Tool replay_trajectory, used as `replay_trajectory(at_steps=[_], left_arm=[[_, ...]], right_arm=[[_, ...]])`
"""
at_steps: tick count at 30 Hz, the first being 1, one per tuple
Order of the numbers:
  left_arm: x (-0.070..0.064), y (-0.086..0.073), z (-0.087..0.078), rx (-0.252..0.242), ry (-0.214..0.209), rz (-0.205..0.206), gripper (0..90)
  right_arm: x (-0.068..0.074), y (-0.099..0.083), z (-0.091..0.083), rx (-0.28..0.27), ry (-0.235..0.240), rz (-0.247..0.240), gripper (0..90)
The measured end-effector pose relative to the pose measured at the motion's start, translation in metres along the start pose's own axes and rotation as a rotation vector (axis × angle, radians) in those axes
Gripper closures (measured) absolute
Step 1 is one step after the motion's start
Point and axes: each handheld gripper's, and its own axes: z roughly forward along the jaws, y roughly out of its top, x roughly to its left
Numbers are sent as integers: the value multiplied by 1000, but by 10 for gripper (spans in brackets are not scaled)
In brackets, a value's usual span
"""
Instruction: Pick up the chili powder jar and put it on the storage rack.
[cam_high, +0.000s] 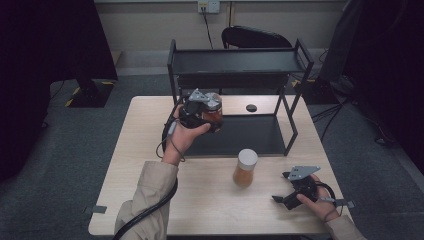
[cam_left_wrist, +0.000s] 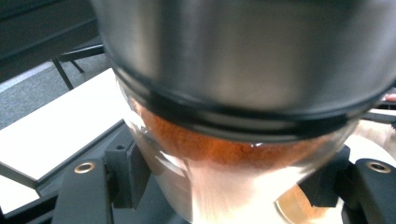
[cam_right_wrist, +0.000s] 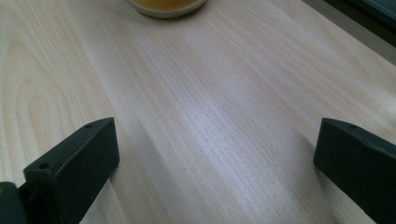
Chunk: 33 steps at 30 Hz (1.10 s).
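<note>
My left gripper (cam_high: 212, 117) is shut on a glass jar (cam_high: 214, 111) of red-orange powder with a silver lid, held in the air over the black shelf rack's lower tray (cam_high: 240, 136). In the left gripper view the jar (cam_left_wrist: 219, 154) sits clamped between the two black jaws, its metal lid close to the lens. A second jar (cam_high: 245, 168) of orange-brown powder with a white lid stands on the wooden table. My right gripper (cam_high: 281, 187) rests low over the table at the front right, open, with bare wood between its jaws (cam_right_wrist: 215, 154). That jar's base (cam_right_wrist: 166, 7) shows at the top edge.
The black two-tier rack (cam_high: 237, 60) stands at the back of the table (cam_high: 150, 200). A small black round cap (cam_high: 251, 108) lies on the table behind the lower tray. A dark chair (cam_high: 255, 37) stands behind the rack. Cables trail on the grey floor.
</note>
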Motion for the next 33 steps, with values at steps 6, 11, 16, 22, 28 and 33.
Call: replay_trajectory(at_steps=[6,11,16,22,28,33], left_arm=[[1,15,-4,0,3,8,303],[0,24,-7,2,6,8,303],[1,32,-11,-7,2,3,303],[1,46,-15,-7,12,7,304],[0,59,-18,-3,18,19,303],[-2,70,-22,-11,22,25,303]], right_arm=[[0,0,0,0,0,-1,0],[0,0,0,0,0,0,0],[0,0,0,0,0,0,0],[0,0,0,0,0,0,0],[0,0,0,0,0,0,0],[0,0,0,1,0,0,0]])
